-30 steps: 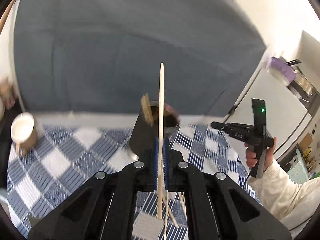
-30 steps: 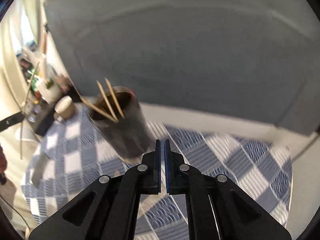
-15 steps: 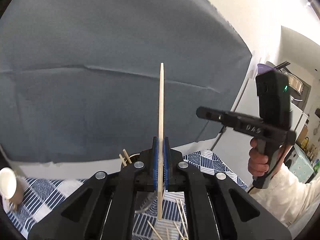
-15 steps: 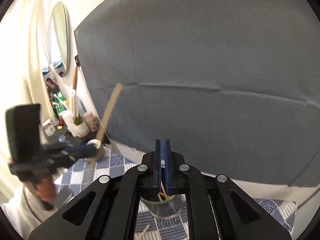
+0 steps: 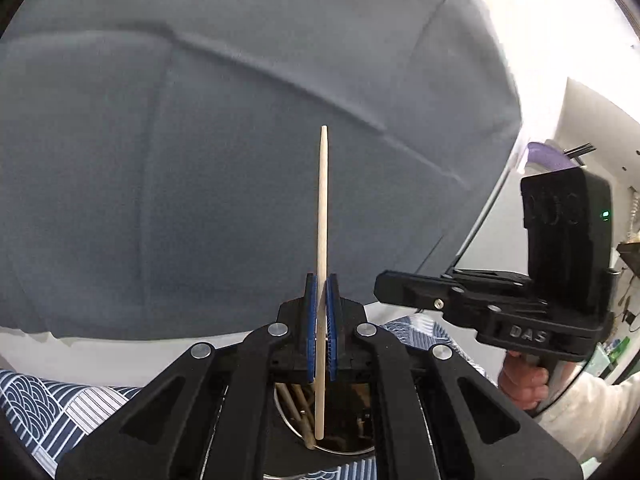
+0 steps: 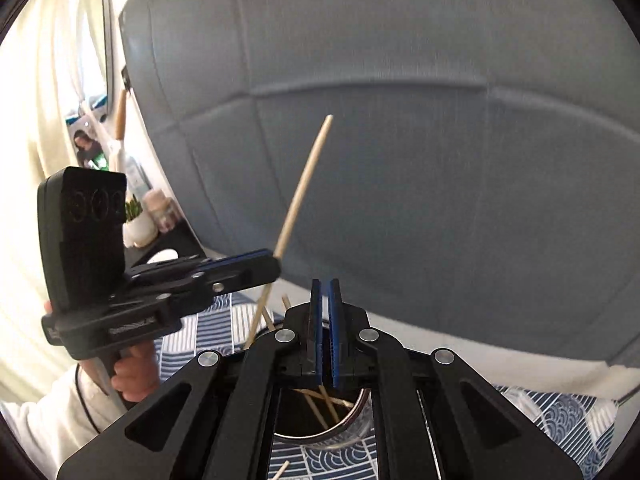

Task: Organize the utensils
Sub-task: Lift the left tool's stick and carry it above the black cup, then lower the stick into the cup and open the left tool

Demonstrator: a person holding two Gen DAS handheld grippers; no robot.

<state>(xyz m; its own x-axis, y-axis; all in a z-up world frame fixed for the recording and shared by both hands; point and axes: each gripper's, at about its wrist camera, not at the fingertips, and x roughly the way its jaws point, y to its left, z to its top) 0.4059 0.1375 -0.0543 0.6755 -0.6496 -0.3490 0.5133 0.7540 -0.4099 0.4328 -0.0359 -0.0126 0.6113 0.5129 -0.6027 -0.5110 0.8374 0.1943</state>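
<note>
The left tool [image 5: 320,320] is pinching a wooden chopstick [image 5: 321,240] between its ribbed blue pads [image 5: 311,328], gripping it somewhat below mid-length. The chopstick is standing with its long axis nearly vertical in the left wrist view: its rounded upper end is pointing up toward the grey backdrop [image 5: 200,160], and its lower end is hanging inside the mouth of a round, dark holder [image 5: 340,450] with a thin metal rim. In the right wrist view the same chopstick [image 6: 304,188] is appearing tilted, its upper end leaning to the right and its lower part running down behind the left tool [image 6: 240,266] toward the holder [image 6: 352,416]. The stick is slender, pale and smooth.

Several other thin wooden sticks [image 6: 324,404] are leaning crossed inside the holder, and one more [image 6: 280,470] is lying loose on the cloth at the near edge of the bench.

The right tool [image 6: 324,328] is hanging over the holder with its blue pads nearly pressed together, a narrow gap between them and nothing in it. From the left wrist view it [image 5: 384,284] is showing side-on, just right of the chopstick.

The bench is carrying a blue-and-white patchwork cloth [image 5: 52,408] printed with wave and stripe patterns.
</note>
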